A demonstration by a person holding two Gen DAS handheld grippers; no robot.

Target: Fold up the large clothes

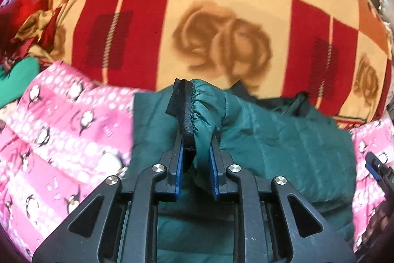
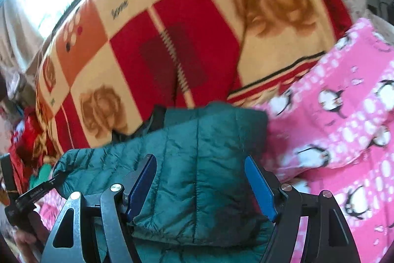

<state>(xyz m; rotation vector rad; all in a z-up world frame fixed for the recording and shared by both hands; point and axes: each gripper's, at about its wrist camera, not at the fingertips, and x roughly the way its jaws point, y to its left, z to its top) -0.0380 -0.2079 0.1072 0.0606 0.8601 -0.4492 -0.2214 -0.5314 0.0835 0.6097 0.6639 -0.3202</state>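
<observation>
Blurred green jacket (image 1: 283, 134); left gripper (image 1: 196, 139) clamps its gathered cuff (image 1: 204, 102).

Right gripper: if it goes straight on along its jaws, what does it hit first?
Most likely the green quilted jacket: the right gripper has open jaws straddling its padded fold. The checked rose blanket lies beyond; depth is unclear.

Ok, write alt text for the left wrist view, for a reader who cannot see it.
The left gripper is shut on the elastic cuff of a dark green quilted jacket, lifting the sleeve end above the rest of the garment. The jacket lies on a pink penguin-print blanket, with a red, orange and cream checked blanket behind it.
</observation>
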